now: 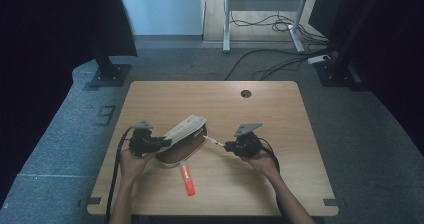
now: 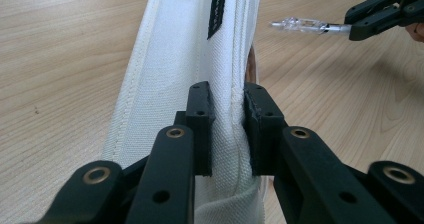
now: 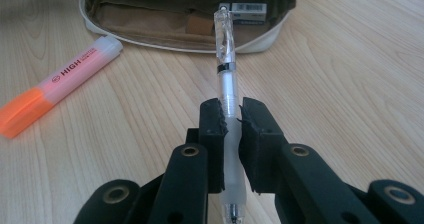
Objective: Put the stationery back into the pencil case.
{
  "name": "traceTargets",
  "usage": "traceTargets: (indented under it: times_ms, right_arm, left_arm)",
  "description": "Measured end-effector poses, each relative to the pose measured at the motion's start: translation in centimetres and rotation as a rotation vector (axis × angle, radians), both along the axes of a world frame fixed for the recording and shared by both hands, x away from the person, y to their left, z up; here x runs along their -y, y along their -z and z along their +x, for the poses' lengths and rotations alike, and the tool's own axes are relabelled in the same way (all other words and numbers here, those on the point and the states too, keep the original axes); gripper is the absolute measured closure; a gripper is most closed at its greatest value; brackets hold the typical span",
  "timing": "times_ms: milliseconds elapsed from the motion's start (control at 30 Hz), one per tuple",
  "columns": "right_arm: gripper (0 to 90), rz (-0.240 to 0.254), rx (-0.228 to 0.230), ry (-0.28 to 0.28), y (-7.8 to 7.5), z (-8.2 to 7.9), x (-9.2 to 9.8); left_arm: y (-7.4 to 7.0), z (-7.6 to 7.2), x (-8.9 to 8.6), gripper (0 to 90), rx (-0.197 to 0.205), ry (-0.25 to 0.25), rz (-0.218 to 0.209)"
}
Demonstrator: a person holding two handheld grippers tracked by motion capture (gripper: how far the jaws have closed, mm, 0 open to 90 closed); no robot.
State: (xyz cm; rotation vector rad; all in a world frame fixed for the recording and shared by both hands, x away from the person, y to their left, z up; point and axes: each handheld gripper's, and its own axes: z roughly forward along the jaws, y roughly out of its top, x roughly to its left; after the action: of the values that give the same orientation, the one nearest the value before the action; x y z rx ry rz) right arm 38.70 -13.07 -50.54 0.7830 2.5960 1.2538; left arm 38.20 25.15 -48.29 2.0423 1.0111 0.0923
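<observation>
High view: left claw [image 1: 162,143] clamped on the raised flap of the white pencil case [image 1: 186,129], holding it tilted up off the wooden worktop [image 1: 260,114]. Case sits left of centre, brown interior facing the person. Right claw [image 1: 226,146] grips a clear pen [image 1: 215,141], held about level, tip aimed at the case opening and close to it. Orange highlighter [image 1: 187,179] lies flat on the worktop just in front of the case, apart from both claws. The person's forearms come in from the bottom edge.

Left gripper view: jaws narrow, pads pinching the flap's stitched canvas edge [image 2: 227,109] between them. Black label [image 2: 216,11] on the flap further up. Other claw [image 2: 350,31] at top right, holding the clear pen [image 2: 302,25] with its tip pointing toward the case.

Right gripper view: jaws narrow, pressed on the pen barrel [image 3: 229,109]; clear cap end points up and away, lined up with the open case [image 3: 190,19]. Brown lining, with a white barcoded item [image 3: 248,8] visible inside at the rim. Highlighter [image 3: 60,91] to the left on the worktop, white cap end just beside the case rim; whether it touches, can't tell.
</observation>
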Motion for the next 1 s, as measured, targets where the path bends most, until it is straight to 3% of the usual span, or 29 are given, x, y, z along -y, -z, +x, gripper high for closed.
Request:
traceTargets:
  times_ms: [1000]
  right_arm:
    - [78.5, -0.047, -0.004, -0.093, 0.7, 1.8, -7.0]
  left_arm:
    - [-0.1, 0.0, -0.1, 75.6, 0.006, 0.000, -0.008]
